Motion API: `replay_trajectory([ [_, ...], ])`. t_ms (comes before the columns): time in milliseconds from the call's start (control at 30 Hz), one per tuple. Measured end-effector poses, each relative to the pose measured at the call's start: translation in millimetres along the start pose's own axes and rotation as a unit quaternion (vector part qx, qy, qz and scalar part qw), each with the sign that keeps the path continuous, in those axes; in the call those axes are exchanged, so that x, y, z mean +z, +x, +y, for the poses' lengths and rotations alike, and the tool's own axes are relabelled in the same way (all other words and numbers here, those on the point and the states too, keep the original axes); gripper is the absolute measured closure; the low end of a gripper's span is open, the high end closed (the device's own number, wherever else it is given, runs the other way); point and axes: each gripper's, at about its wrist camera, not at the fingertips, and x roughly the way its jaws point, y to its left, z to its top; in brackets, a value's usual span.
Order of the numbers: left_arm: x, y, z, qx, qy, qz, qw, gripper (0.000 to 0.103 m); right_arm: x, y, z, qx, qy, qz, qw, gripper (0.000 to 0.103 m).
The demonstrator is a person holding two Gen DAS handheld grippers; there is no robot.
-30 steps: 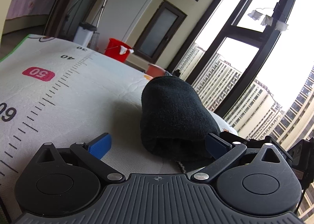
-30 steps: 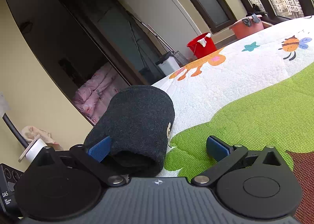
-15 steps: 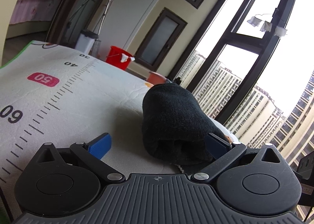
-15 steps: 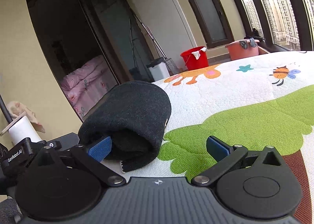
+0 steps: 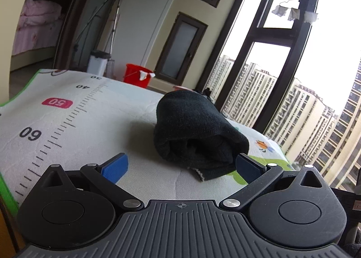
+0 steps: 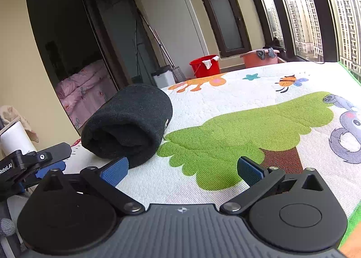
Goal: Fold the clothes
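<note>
Both grippers sit low over the printed play mat (image 6: 225,104), aimed roughly level across it, and each has its jaws spread wide with nothing between them. The left gripper (image 5: 181,165) looks straight at one open end of the rolled dark garment (image 5: 194,129), whose roll lies just ahead of its right pad, apart from it. The right gripper (image 6: 182,168) points past the roll (image 6: 128,124), which lies to its left with its near end close to the left blue pad (contact cannot be told). The roll's long axis runs away from both cameras toward the red bucket (image 6: 205,66) and the far wall. The mat's ruler print (image 5: 67,120) side is bare to the roll's left, and the green tree print (image 6: 243,131) is bare to its right, out to the mat's green edge by the windows.
</note>
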Motion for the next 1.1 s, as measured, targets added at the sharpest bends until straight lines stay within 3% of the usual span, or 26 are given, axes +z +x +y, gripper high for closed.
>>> replay_trajectory([
  [233,-15.2,-21.1,-24.7,-0.035,0.008,0.019,0.9992,0.000,-14.4,-29.7,19.5,0.008,-0.051,-0.009,0.999,0.000],
  [333,-24.6,-32.2,-27.3,-0.048,-0.018,0.029,0.9983,0.000,-21.2,-32.6,24.4,0.060,-0.041,0.032,0.997,0.000],
  [400,-27.2,-38.9,-27.2,-0.038,-0.016,0.038,0.9984,0.000,-30.1,-31.1,25.3,0.097,-0.029,0.064,0.993,0.000],
  [433,-26.9,-42.1,-27.3,-0.026,-0.013,0.037,0.9989,0.000,-31.3,-34.4,29.1,0.097,-0.037,0.060,0.993,0.000],
  [500,-23.2,-48.6,-27.1,0.003,-0.015,0.021,0.9997,0.000,-31.3,-43.8,38.9,0.083,-0.062,0.040,0.994,0.000],
  [567,-16.7,-53.6,-28.8,0.017,-0.002,0.005,0.9998,0.000,-26.8,-61.1,51.1,0.044,-0.100,-0.013,0.994,0.000],
  [633,-10.2,-57.5,-31.2,0.028,0.014,-0.009,0.9995,0.000,-24.7,-80.4,62.6,-0.024,-0.127,-0.088,0.988,0.000],
  [700,-8.1,-56.0,-36.5,0.049,0.035,-0.008,0.9982,0.000,-29.5,-92.3,67.4,-0.113,-0.117,-0.157,0.974,0.000],
  [767,-7.0,-53.3,-42.5,0.072,0.057,-0.003,0.9958,0.000,-32.7,-86.5,59.1,-0.124,-0.069,-0.132,0.981,0.000],
  [833,-10.3,-50.0,-46.9,0.076,0.069,0.010,0.9947,0.000,-34.6,-76.1,51.2,-0.050,-0.056,-0.065,0.995,0.000],
  [867,-12.2,-48.7,-48.6,0.074,0.072,0.016,0.9945,0.000,-37.0,-75.4,52.0,-0.036,-0.057,-0.059,0.996,0.000],
  [1000,-15.6,-49.5,-50.3,0.081,0.077,0.021,0.9935,0.000,-41.6,-83.6,64.8,-0.058,-0.098,-0.098,0.989,0.000],
  [1100,-14.5,-57.0,-48.5,0.085,0.078,0.001,0.9933,0.000,-40.9,-84.7,62.2,-0.072,-0.086,-0.101,0.989,0.000],
])
